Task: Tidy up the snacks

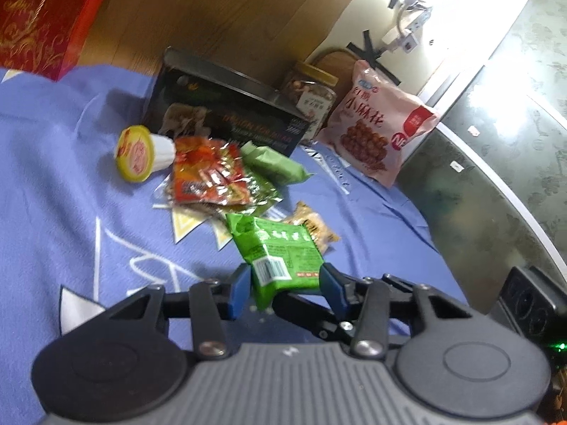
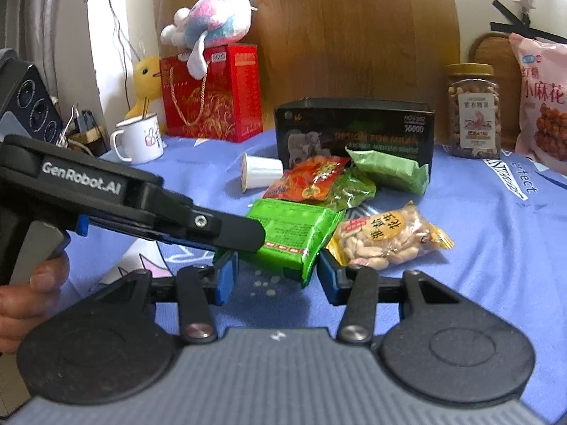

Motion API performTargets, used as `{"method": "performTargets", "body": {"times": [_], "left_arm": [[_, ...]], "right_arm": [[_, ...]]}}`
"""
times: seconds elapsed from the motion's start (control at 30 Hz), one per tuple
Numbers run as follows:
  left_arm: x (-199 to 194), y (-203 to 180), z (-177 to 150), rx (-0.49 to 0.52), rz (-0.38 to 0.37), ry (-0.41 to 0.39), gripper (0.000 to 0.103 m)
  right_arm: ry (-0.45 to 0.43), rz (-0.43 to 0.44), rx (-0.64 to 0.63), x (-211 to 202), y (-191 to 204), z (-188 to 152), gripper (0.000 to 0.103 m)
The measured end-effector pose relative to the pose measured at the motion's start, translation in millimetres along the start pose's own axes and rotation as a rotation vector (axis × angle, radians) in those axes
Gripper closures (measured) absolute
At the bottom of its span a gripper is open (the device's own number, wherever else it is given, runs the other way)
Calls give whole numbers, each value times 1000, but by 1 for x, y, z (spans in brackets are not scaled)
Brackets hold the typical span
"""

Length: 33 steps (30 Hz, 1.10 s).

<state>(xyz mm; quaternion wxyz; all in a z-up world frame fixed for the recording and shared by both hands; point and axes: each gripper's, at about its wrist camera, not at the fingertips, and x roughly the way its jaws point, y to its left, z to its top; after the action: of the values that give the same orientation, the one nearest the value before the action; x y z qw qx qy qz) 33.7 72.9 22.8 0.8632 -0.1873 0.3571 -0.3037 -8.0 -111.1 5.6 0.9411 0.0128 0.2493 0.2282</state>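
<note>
Left gripper (image 1: 285, 288) clamped on the bright green snack packet (image 1: 280, 248), lifted just above the blue cloth (image 1: 71, 177). Right gripper (image 2: 274, 278) half-spread around the packet's near end; pad contact unclear. Peanut bag (image 2: 386, 237) lies just beside.

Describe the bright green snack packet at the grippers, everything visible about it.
The bright green packet is a crinkly, glossy plastic pouch, sealed, with a white barcode label, small print and a red strip along one edge. It is lifted and tilted above the blue cloth, one end clamped in the left gripper. Its near corner hangs between the right gripper fingers; whether they press it is unclear. A peanut bag lies beside it.
</note>
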Motion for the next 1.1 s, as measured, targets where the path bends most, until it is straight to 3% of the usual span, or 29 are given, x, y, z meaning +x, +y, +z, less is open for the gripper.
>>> {"method": "performTargets", "body": {"times": [1.1], "left_arm": [[9, -13, -2, 26, 6, 14, 61]], "right_arm": [[-25, -19, 45, -12, -13, -3, 57]]}}
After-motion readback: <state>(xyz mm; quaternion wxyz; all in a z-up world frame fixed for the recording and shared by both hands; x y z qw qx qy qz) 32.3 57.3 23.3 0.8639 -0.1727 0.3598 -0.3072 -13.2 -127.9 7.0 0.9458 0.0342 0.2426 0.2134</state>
